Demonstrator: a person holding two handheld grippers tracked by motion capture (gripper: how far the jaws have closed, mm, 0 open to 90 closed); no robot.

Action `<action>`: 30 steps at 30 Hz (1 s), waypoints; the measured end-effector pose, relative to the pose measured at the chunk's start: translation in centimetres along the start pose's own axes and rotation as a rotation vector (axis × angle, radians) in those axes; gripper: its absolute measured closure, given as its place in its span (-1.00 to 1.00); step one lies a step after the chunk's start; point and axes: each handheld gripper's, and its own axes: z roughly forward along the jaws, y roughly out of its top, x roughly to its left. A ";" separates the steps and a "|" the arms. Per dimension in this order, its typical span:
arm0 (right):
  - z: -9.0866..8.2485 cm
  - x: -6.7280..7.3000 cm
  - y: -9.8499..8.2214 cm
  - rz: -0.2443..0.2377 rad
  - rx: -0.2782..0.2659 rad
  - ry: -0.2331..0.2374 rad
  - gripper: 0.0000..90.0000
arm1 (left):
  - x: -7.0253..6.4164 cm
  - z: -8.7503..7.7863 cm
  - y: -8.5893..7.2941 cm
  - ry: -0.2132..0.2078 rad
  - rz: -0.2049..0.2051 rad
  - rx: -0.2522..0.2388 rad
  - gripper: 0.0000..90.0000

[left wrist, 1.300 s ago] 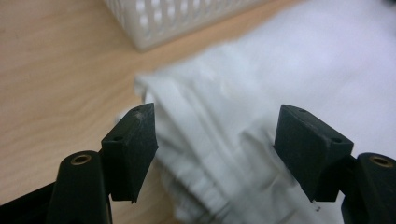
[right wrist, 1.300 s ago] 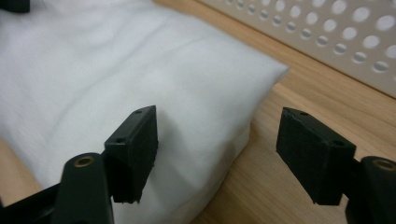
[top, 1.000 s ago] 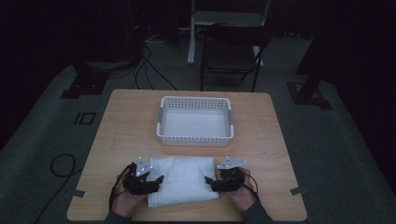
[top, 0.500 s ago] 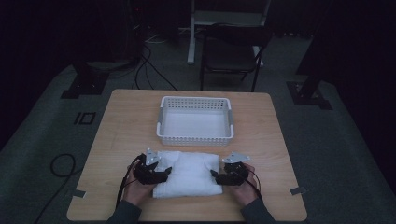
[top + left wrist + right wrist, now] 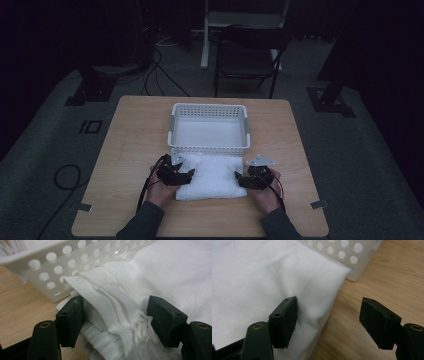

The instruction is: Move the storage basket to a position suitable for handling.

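Observation:
A folded white cloth (image 5: 212, 175) lies on the wooden table (image 5: 135, 140), against the front wall of a white perforated basket (image 5: 210, 107). My left gripper (image 5: 189, 176) is at the cloth's left end. In the left gripper view, its jaws (image 5: 115, 315) are shut on bunched layers of the cloth (image 5: 175, 272), close to the basket (image 5: 50, 265). My right gripper (image 5: 238, 179) is at the cloth's right end. Its jaws (image 5: 328, 312) stand open and have just been closing a little. One pad rests on the cloth (image 5: 262, 277), the other hangs over bare wood.
The basket is empty and stands in the middle of the table; its corner (image 5: 347, 252) is just beyond the cloth's right edge. A dark chair (image 5: 250, 55) stands behind the table. Cables trail on the floor at the left (image 5: 65, 175).
My left gripper has moved right and toward the basket, drawing the cloth's left edge inward. The cloth now looks narrower. My right gripper has shifted slightly along the cloth's right end.

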 end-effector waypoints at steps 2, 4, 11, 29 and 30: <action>0.1 -0.3 0.0 0.004 -0.006 -0.004 -0.29 | 0.0 0.3 0.2 0.000 -0.003 -0.001 -0.33; 0.1 -0.4 0.1 -0.003 -0.002 -0.002 -0.23 | 0.0 0.5 0.5 0.001 0.001 0.000 -0.33; 0.5 -1.0 0.8 -0.028 0.004 -0.017 -0.15 | 0.0 1.1 1.0 0.007 0.002 -0.011 -0.33; 0.2 -1.3 0.6 0.004 0.005 0.014 -0.11 | 1.6 -3.7 -0.2 -0.082 -0.103 -0.115 -0.26; 0.2 -1.2 0.6 -0.002 0.003 0.009 -0.11 | 1.6 -4.1 -0.4 -0.078 -0.107 -0.119 -0.26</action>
